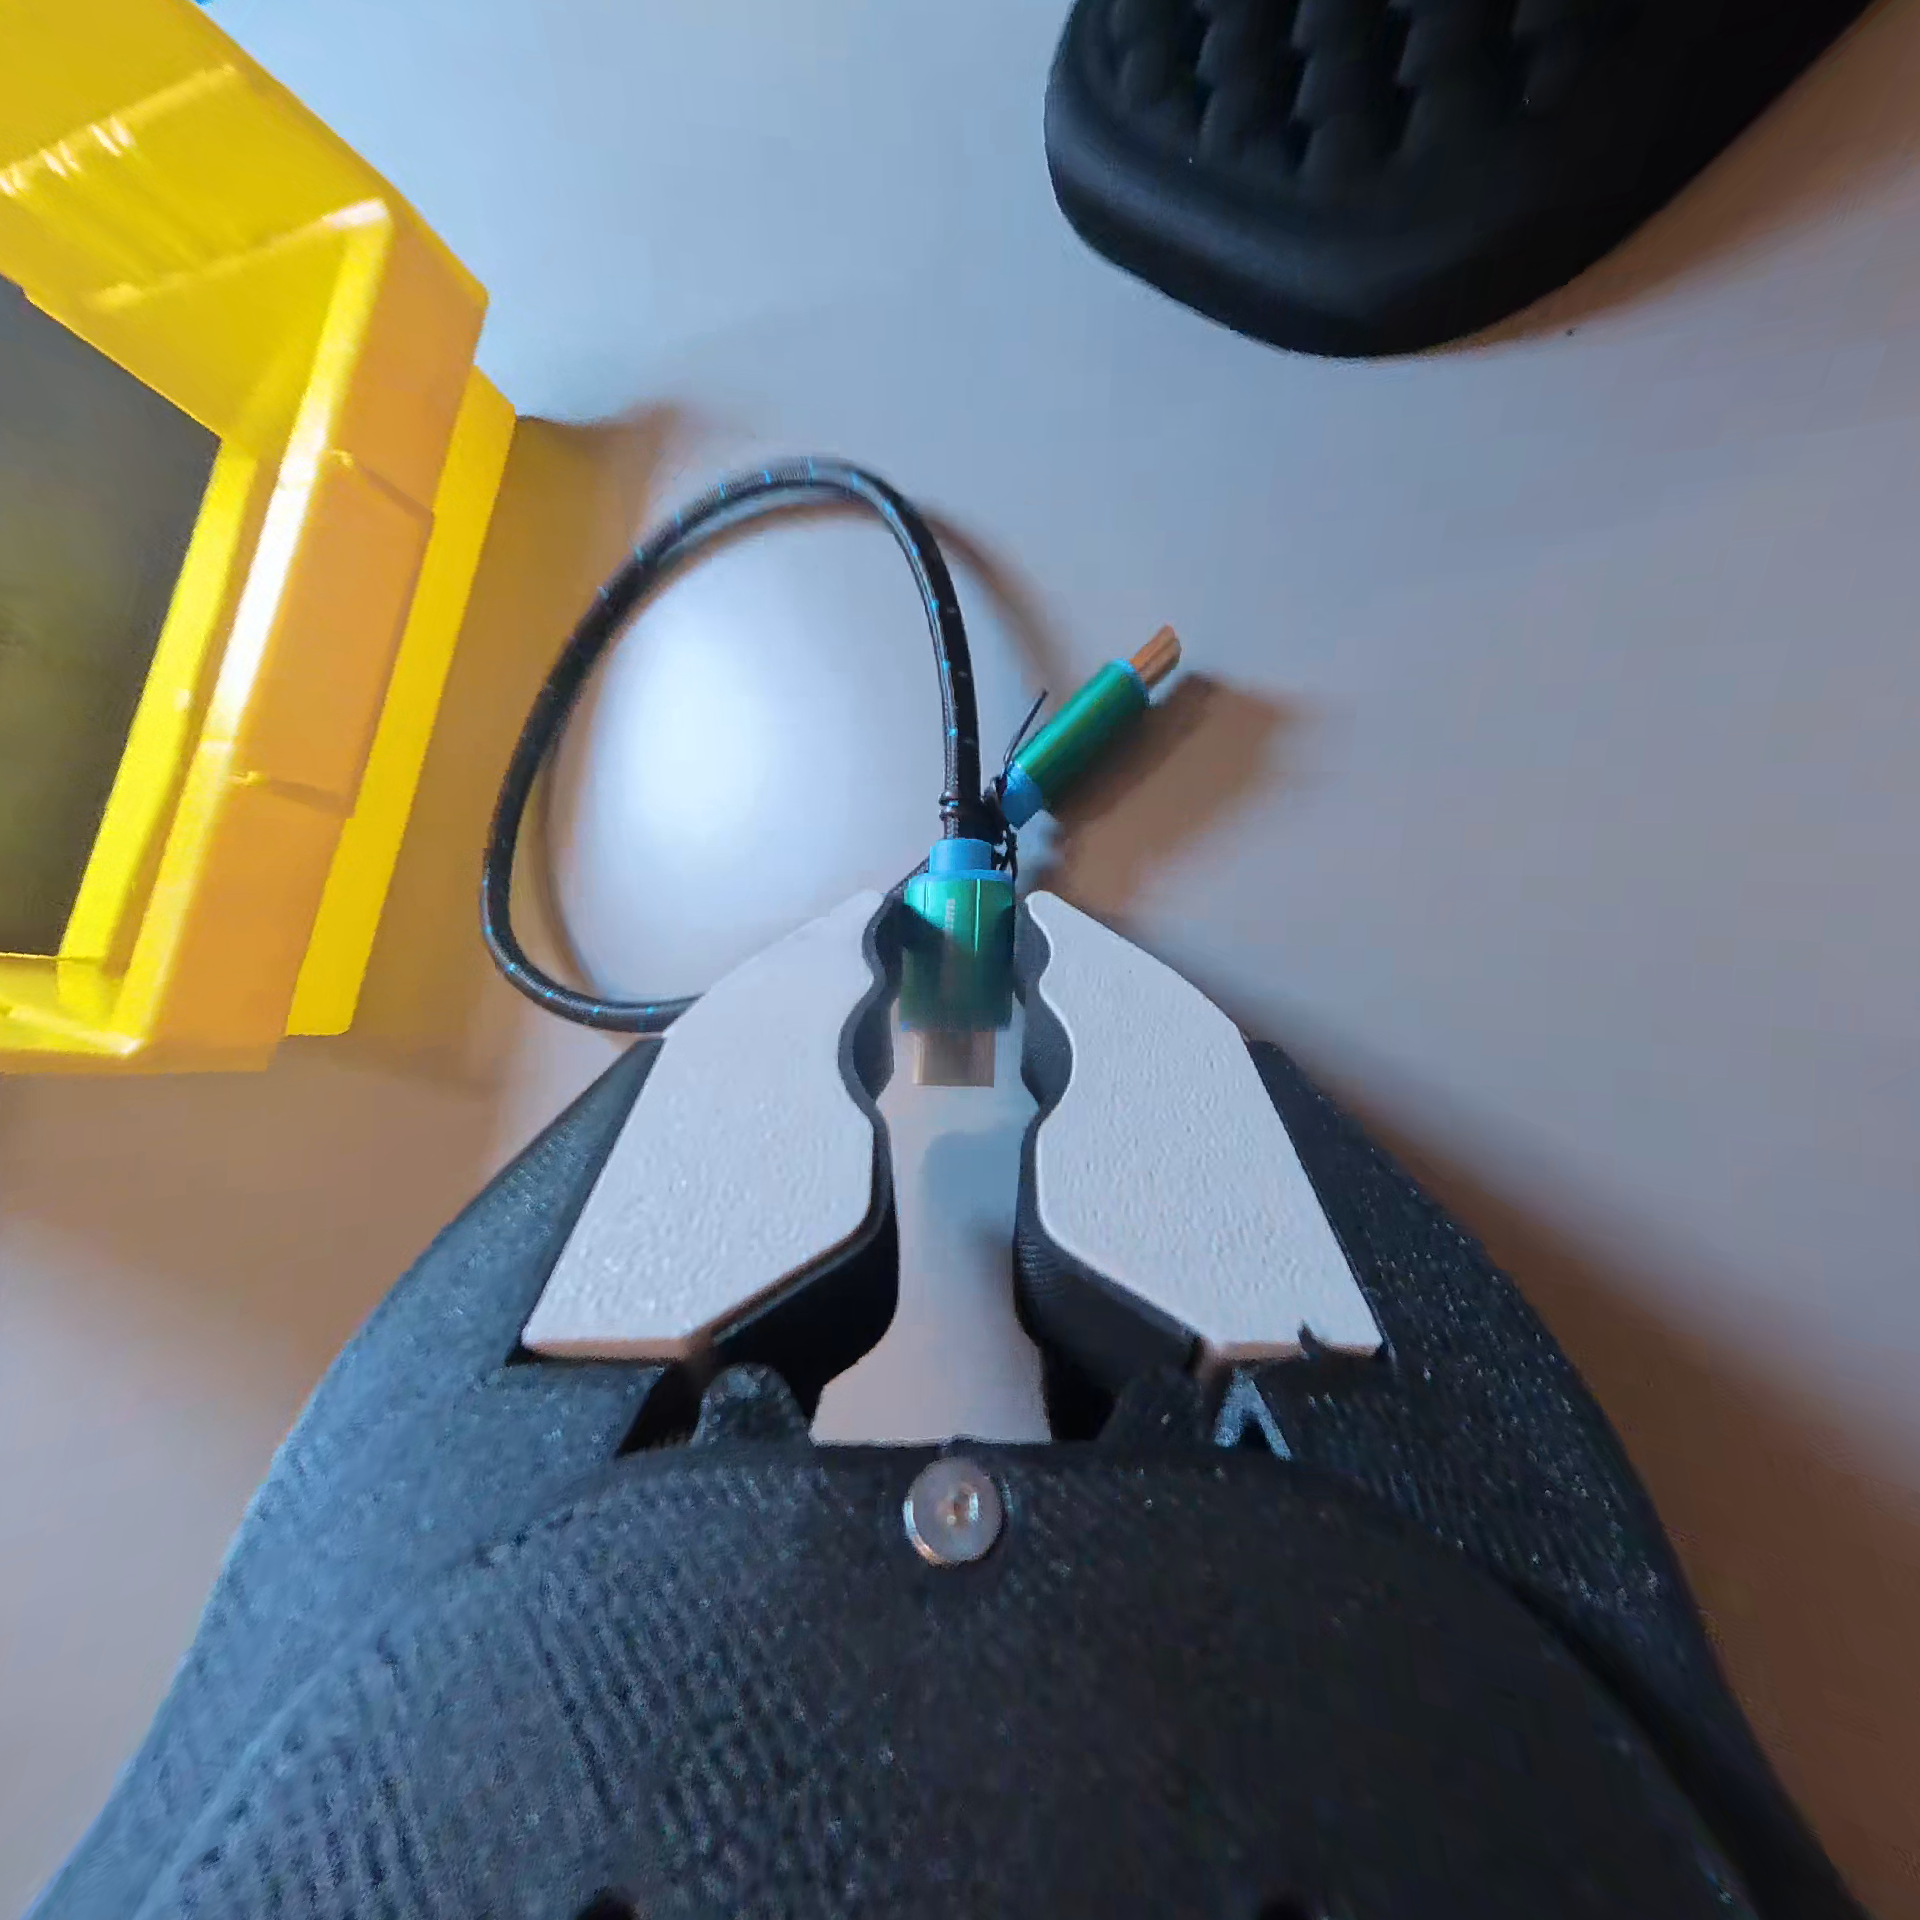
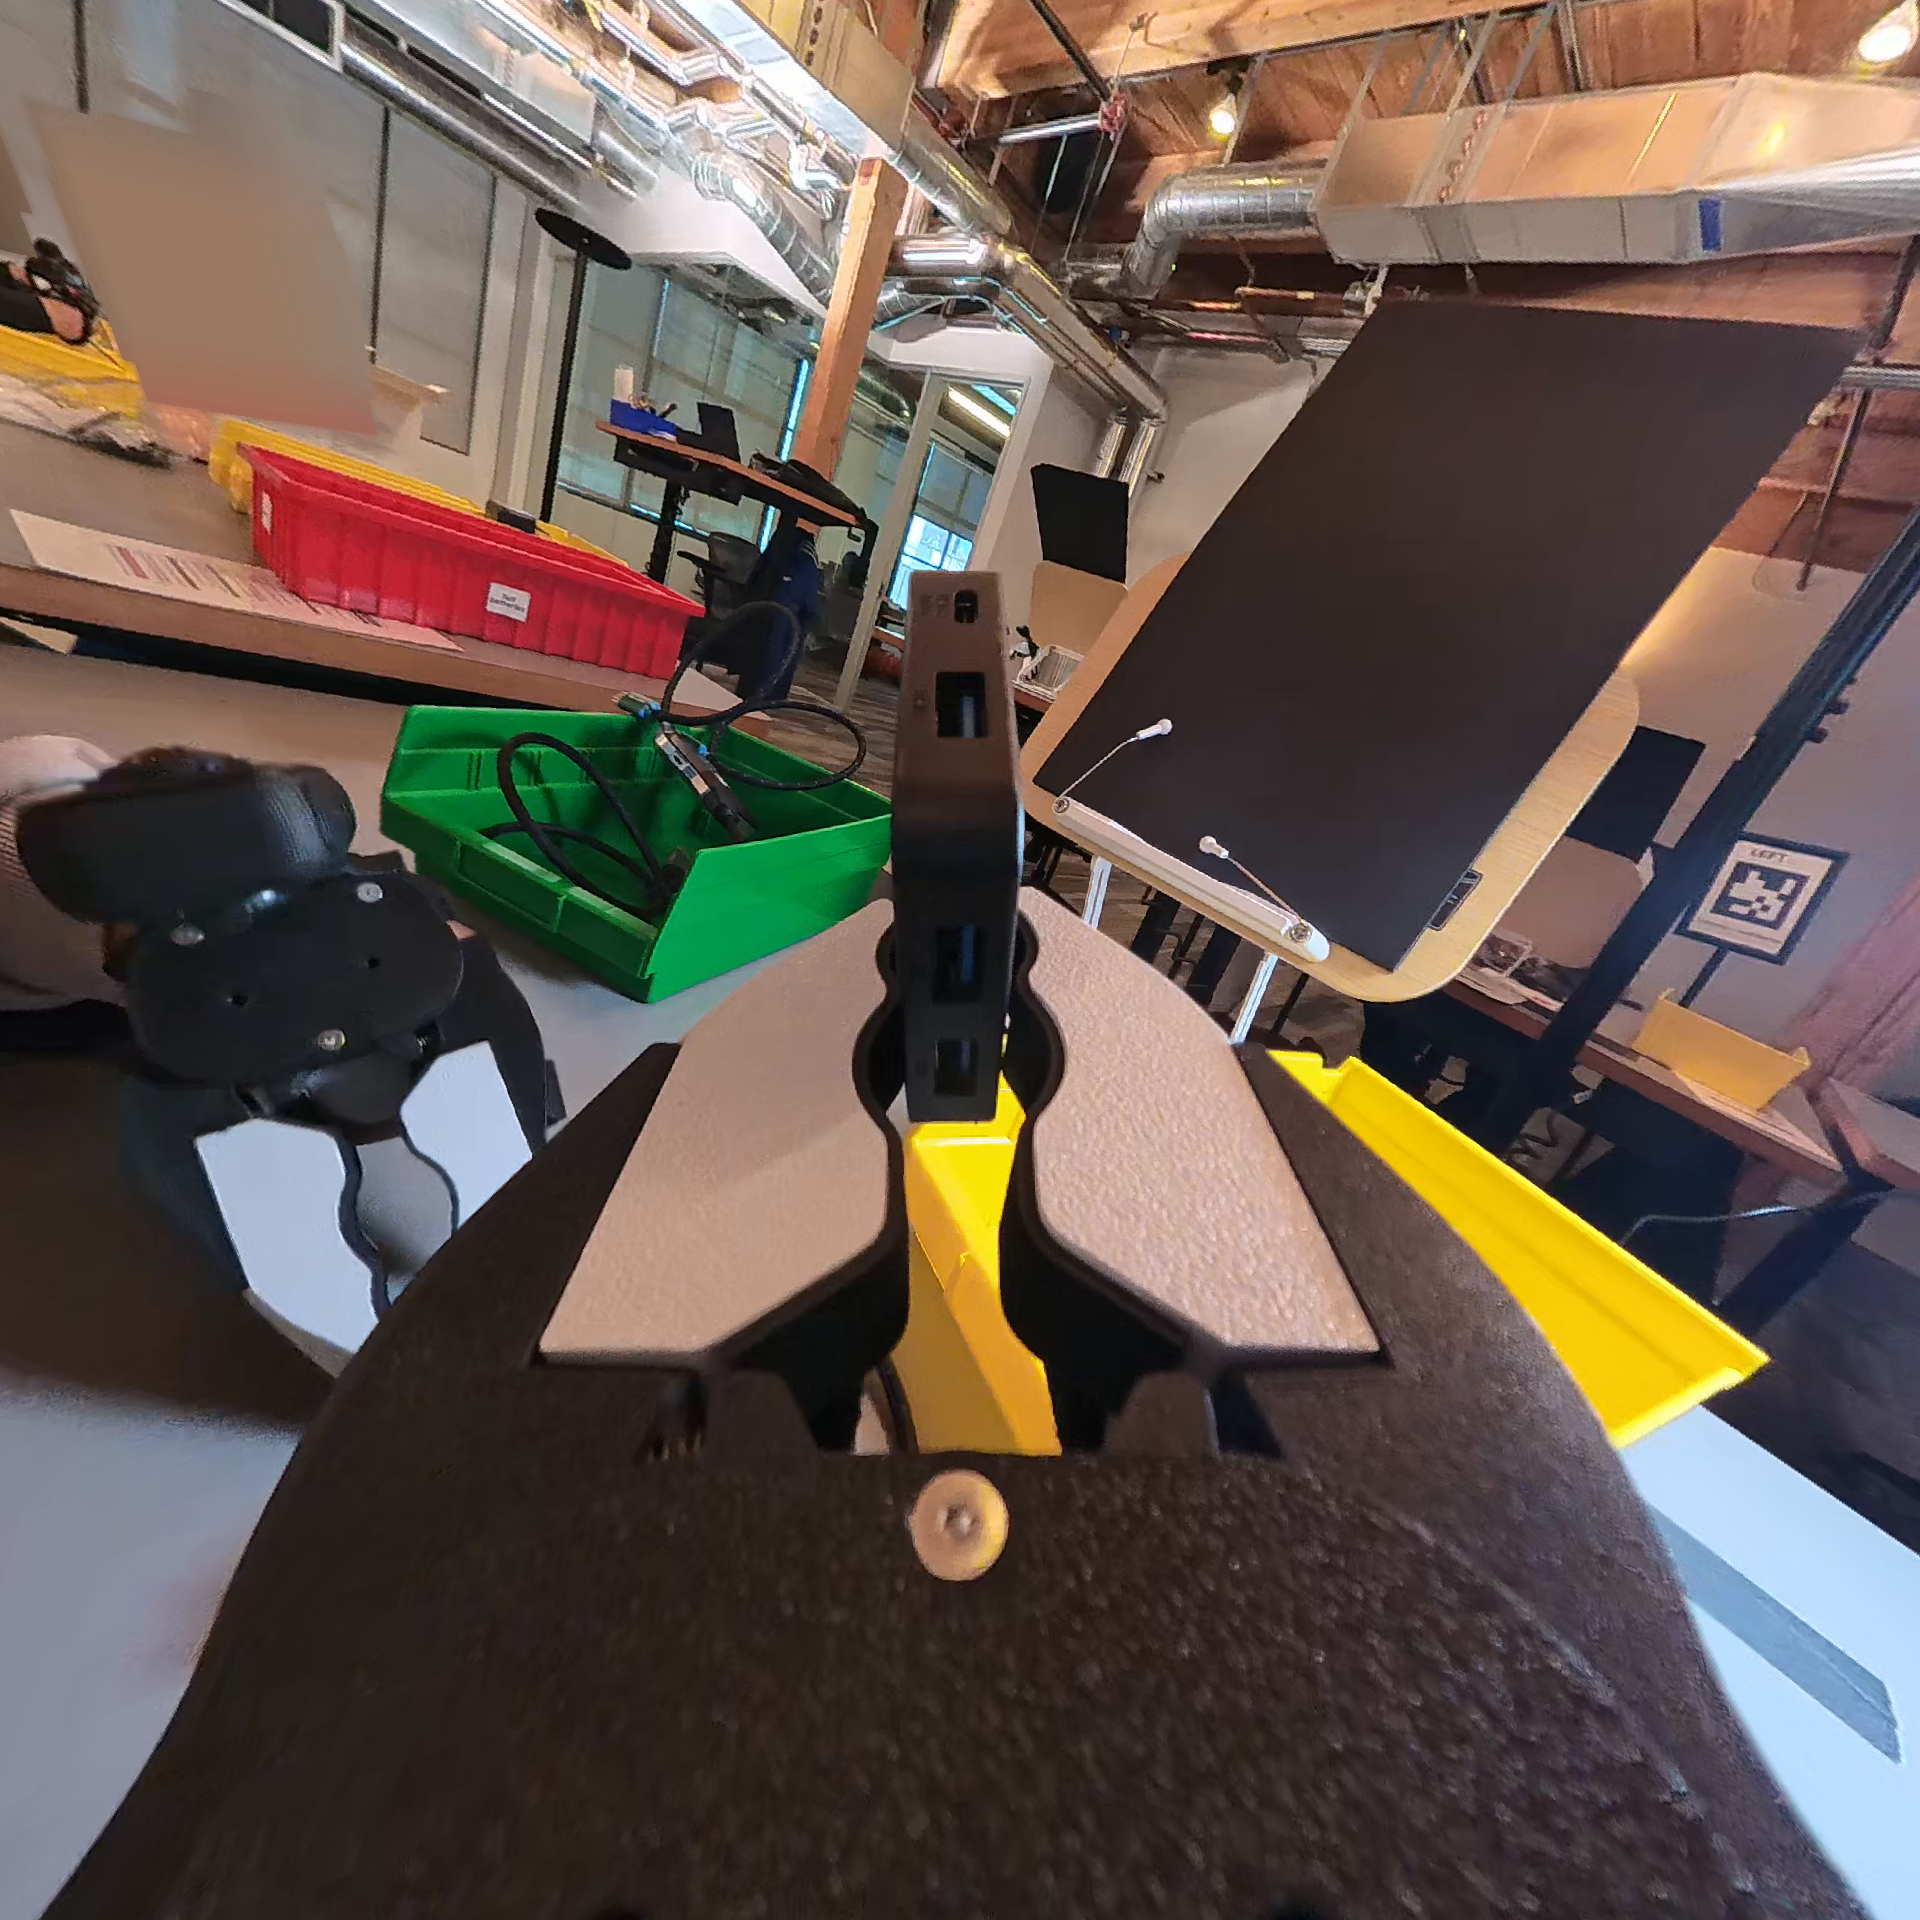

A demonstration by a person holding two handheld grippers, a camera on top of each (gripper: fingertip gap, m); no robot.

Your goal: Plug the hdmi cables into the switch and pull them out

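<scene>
- The left gripper is clamped on one green HDMI plug, with the gold tip pointed back toward the camera, so the plug's long axis runs straight down the line of the fingers.
- From that plug the braided black cable is looped out over the pale tabletop and comes back to the second green plug, which is left free just beyond, lying at a slant, apparently on the table; a cable tie seems to bind the two ends.
- The right gripper is closed on the black HDMI switch, held on edge and upright, with a column of ports faced toward the camera.
- In the right wrist view the left gripper is seen low and off to the left, well apart from the switch.
- So the held plug looks the nearer one, though it'd probably need to be turned around before its tip can be lined up with a port.
- A yellow bin is just left of the cable; a green bin of more cables is farther off.
</scene>
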